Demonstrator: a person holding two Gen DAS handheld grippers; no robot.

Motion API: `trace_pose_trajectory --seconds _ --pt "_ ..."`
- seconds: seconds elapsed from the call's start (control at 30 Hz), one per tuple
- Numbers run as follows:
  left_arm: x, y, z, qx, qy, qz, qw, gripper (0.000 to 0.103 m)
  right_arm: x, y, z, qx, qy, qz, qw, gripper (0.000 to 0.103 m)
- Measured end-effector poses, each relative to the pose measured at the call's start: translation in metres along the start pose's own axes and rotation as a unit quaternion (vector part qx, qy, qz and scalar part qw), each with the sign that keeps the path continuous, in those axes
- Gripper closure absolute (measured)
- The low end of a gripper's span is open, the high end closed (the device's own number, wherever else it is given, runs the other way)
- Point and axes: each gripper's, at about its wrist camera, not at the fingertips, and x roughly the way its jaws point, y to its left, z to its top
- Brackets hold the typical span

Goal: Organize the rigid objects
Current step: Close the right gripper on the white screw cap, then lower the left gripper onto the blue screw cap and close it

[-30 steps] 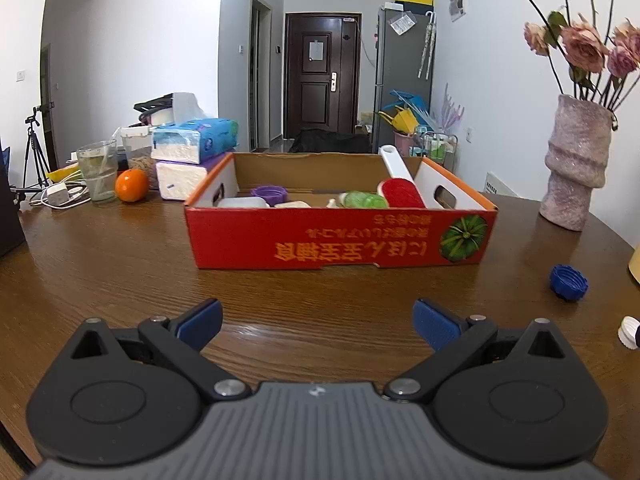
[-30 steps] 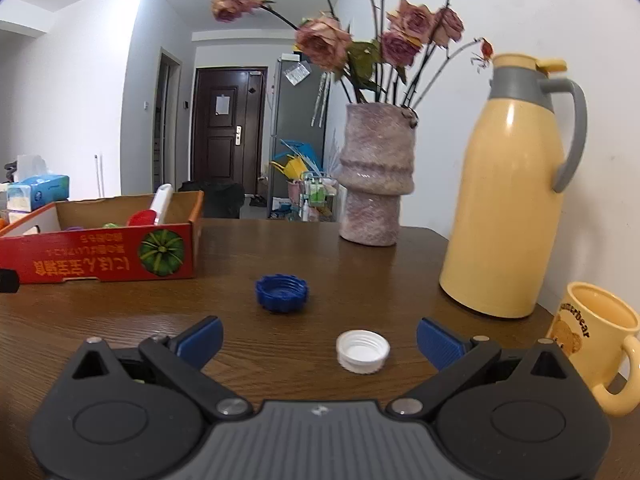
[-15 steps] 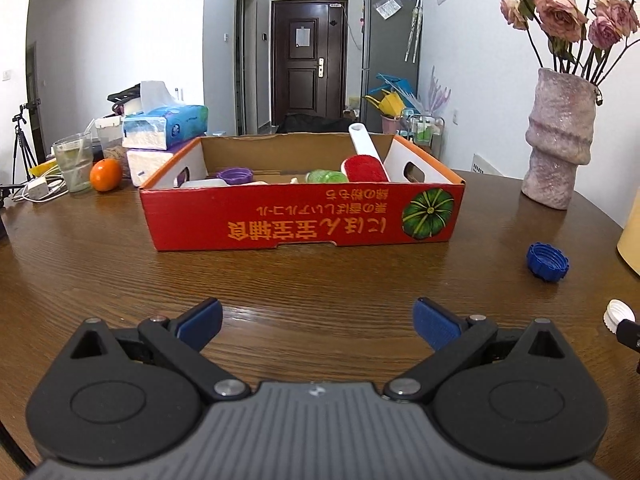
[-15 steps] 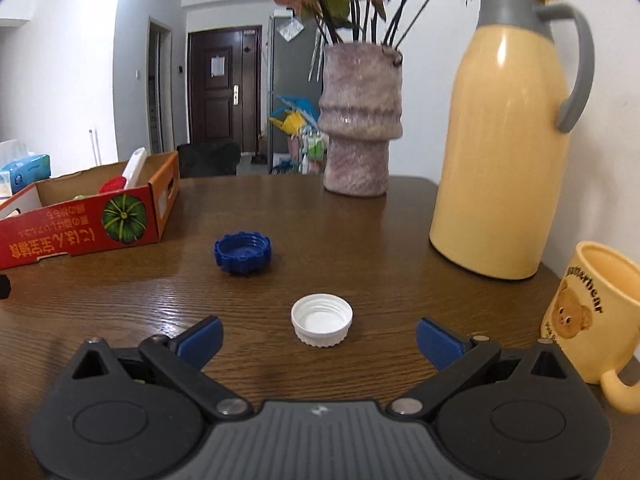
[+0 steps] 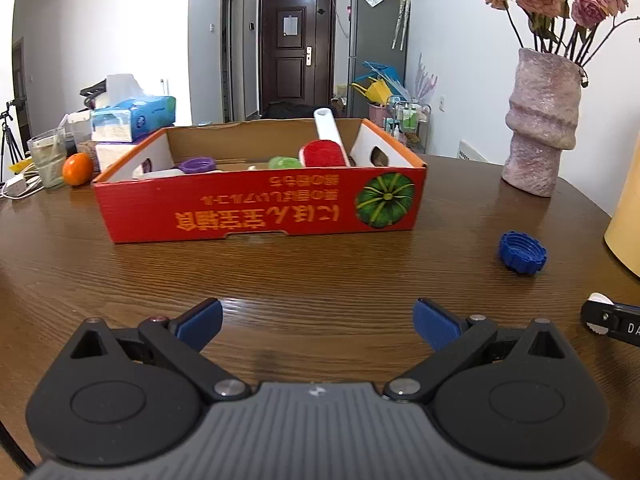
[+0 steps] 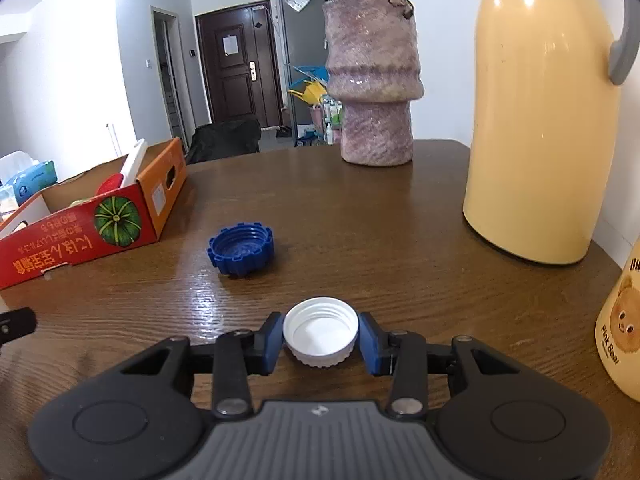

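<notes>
White walls [image 5: 120,20] enclose the room. A dark brown panelled door [image 5: 296,52] stands at 12 o'clock at the corridor's far end, a grey refrigerator [image 5: 376,40] just beside it at 1 o'clock. An open doorway [image 5: 232,52] sits at 11 o'clock. A round, dark wood-grain table [image 5: 320,272] fills the foreground, reflecting overhead light.

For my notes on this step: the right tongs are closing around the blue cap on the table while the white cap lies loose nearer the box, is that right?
Not quite: the caps are swapped. The right wrist view shows the right tongs closing around the white cap, pads at its sides, while the blue cap lies loose nearer the box.
</notes>
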Motion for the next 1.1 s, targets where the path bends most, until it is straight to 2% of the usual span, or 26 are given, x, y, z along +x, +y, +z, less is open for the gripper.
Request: trace_pose_trajectory --seconds 0.17,0.27,0.67,1.1 --pt "0.006 -0.02 0.001 0.007 0.005 -0.005 0.9999 0.0 -0.006 -0.006 0.007 0.0 -0.047 0.003 0.999 0.064" --pt "0.009 -0.035 0.003 0.011 0.005 -0.013 0.9998 0.0 -0.003 -0.018 0.013 0.013 -0.059 -0.008 0.998 0.064" --pt "0.036 -0.106 0.016 0.022 0.008 -0.047 0.9986 0.0 0.018 -0.061 0.035 0.046 -0.08 -0.046 0.995 0.064" --pt "0.076 -0.161 0.034 0.025 0.026 -0.054 0.9979 0.0 0.03 -0.077 0.044 0.072 -0.09 -0.057 0.992 0.064"
